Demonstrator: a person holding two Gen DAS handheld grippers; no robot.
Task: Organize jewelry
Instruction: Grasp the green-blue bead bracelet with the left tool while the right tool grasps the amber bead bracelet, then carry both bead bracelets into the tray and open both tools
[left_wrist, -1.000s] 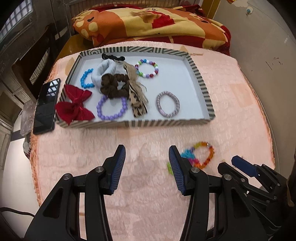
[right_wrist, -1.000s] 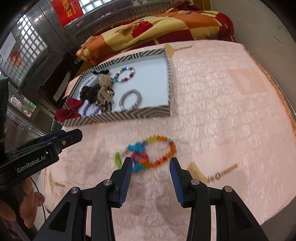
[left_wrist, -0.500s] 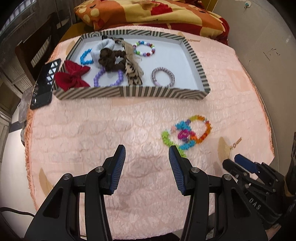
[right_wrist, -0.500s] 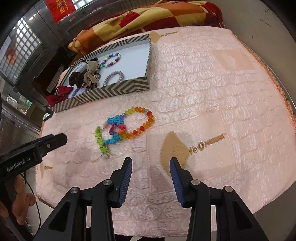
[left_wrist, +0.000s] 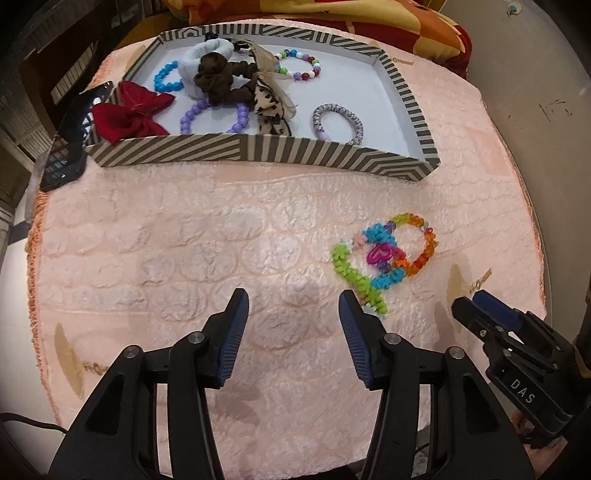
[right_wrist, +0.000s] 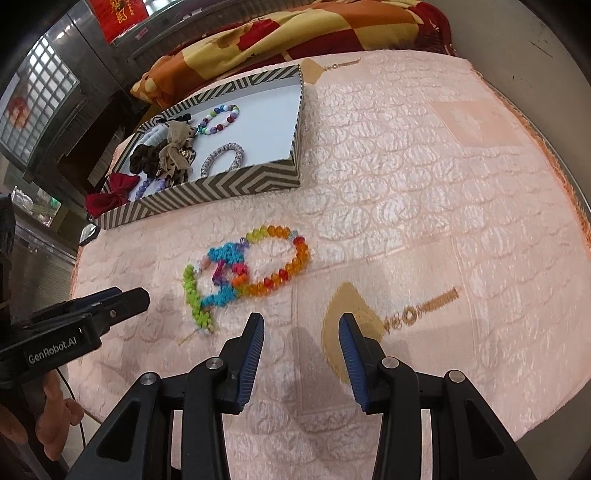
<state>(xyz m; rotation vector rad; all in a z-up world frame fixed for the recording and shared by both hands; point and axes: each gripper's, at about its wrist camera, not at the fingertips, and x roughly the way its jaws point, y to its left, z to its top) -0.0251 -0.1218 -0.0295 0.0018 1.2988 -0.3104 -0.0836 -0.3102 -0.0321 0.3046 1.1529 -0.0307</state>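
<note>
A loose pile of colourful jewelry lies on the pink tablecloth: an orange bead bracelet (left_wrist: 421, 254) (right_wrist: 291, 266), a blue coil (left_wrist: 380, 236) (right_wrist: 225, 254) and a green coil (left_wrist: 351, 273) (right_wrist: 194, 295). A striped tray (left_wrist: 258, 149) (right_wrist: 207, 195) holds bracelets, scrunchies and a red bow (left_wrist: 129, 114). My left gripper (left_wrist: 293, 310) is open and empty, just left of the pile. My right gripper (right_wrist: 301, 334) is open and empty, in front of the pile; it also shows in the left wrist view (left_wrist: 491, 314).
A black phone (left_wrist: 74, 144) lies left of the tray at the table's edge. An orange and yellow blanket (right_wrist: 295, 33) lies behind the table. The round table's edge (left_wrist: 535, 240) curves close on the right. The left gripper's body (right_wrist: 85, 314) shows in the right wrist view.
Both grippers have pulled back toward the table's near edge, so the tray and the pile look farther off. Both stay open and empty. The jewelry has not moved.
</note>
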